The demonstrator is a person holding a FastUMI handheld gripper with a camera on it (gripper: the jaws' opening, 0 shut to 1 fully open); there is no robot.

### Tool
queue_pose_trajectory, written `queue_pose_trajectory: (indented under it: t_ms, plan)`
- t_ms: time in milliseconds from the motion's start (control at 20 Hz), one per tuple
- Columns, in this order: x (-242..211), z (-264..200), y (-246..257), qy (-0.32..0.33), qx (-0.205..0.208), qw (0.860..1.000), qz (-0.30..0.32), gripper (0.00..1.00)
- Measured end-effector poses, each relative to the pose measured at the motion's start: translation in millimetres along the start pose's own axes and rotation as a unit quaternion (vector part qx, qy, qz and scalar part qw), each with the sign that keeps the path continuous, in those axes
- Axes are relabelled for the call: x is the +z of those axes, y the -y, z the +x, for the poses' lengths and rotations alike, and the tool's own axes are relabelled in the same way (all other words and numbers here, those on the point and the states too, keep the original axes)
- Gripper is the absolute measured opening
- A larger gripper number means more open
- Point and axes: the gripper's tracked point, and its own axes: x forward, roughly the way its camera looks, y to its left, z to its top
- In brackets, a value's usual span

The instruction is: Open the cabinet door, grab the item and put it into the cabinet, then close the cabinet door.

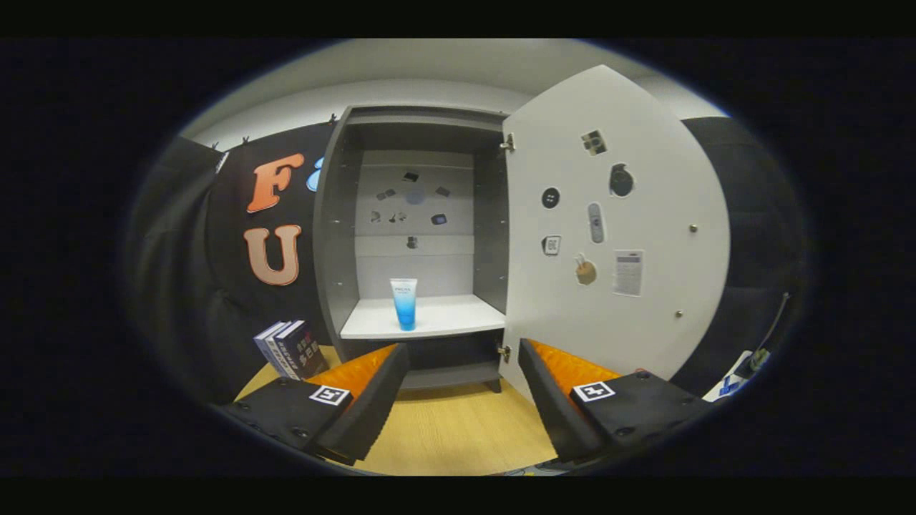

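A grey cabinet [336, 236] stands ahead on the wooden table, its white door [615, 236] swung wide open to the right. A blue and white tube [404, 304] stands upright on the cabinet's white shelf [444, 318], near its front edge. My gripper [464, 372] is open, held back from the cabinet with nothing between its fingers. The tube is well beyond the fingertips, slightly left of the gap between them.
Two or three dark books [290, 349] lean together left of the cabinet on the wooden table [458, 429]. Stickers dot the door's inner face and the cabinet's back wall. Small items and a cable [751, 357] lie at the far right.
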Motion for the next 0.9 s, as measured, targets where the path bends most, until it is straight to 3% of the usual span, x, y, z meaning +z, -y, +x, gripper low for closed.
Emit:
queue_pose_trajectory:
  t_ms: [300, 500, 900]
  plan:
    - [-0.1, -53.6, 101.2, 0.0, -0.032, 0.999, 0.012, 0.98]
    - [-5.5, -69.7, 179.6, 0.002, -0.077, 0.997, 0.001, 0.98]
    - [-48.3, -23.1, 267.9, -0.013, -0.13, 0.991, 0.012, 0.98]
